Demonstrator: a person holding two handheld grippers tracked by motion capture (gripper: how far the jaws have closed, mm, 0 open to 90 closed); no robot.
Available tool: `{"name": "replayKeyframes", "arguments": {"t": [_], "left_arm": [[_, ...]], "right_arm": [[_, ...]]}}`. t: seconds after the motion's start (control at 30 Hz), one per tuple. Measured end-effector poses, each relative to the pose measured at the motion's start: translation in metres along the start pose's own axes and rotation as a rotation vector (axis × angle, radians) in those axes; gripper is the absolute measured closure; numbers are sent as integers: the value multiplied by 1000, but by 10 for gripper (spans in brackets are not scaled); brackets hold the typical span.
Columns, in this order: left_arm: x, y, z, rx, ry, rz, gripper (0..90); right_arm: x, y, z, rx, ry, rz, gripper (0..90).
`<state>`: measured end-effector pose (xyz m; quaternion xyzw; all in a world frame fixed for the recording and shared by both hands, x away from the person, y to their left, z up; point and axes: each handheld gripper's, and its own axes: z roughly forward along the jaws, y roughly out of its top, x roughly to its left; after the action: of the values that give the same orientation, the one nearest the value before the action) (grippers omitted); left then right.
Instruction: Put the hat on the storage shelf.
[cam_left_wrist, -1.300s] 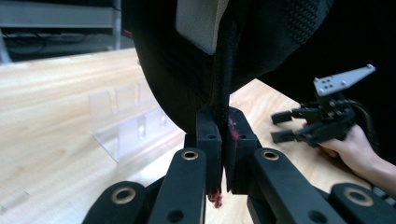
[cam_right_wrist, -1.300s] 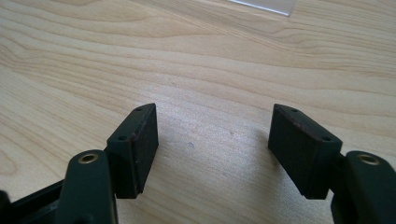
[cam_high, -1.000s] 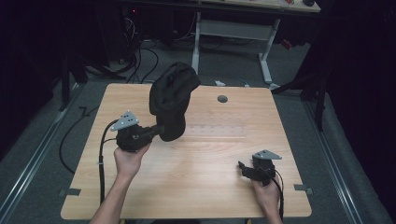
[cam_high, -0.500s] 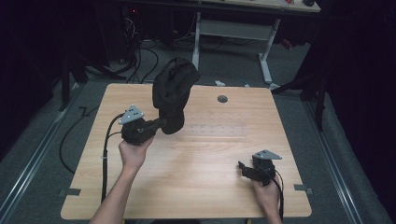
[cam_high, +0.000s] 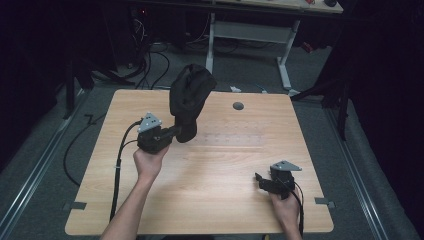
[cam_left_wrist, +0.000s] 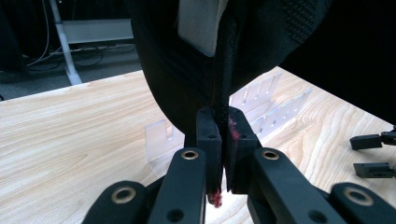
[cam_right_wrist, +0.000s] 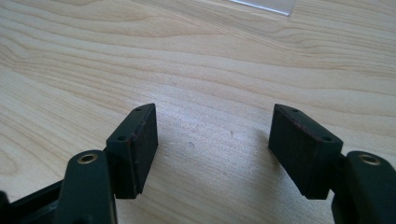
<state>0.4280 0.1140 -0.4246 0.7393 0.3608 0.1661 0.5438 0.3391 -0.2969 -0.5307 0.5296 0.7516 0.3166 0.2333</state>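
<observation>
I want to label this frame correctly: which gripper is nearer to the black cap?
Left. The left gripper is shut on the black cap, holding it above the table. The right gripper rests open near the table's right front, well apart from the cap.

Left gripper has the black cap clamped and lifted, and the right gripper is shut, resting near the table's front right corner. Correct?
Not quite: the right gripper is open, jaws wide apart over bare wood, as the right gripper view shows. The left gripper does clamp the lifted black cap.
</observation>
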Motion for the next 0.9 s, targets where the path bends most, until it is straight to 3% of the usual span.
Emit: {"name": "replayKeyframes", "arguments": {"t": [0.67,0.87,0.9], "left_arm": [[3,-19,15,57,-6,-26,862],[6,-20,13,75,-12,-53,857],[9,-21,12,80,-16,-72,855]], "right_arm": [[0,0,0,-1,0,0,329],[0,0,0,-1,-1,0,329],[0,0,0,-2,-1,0,329]]}}
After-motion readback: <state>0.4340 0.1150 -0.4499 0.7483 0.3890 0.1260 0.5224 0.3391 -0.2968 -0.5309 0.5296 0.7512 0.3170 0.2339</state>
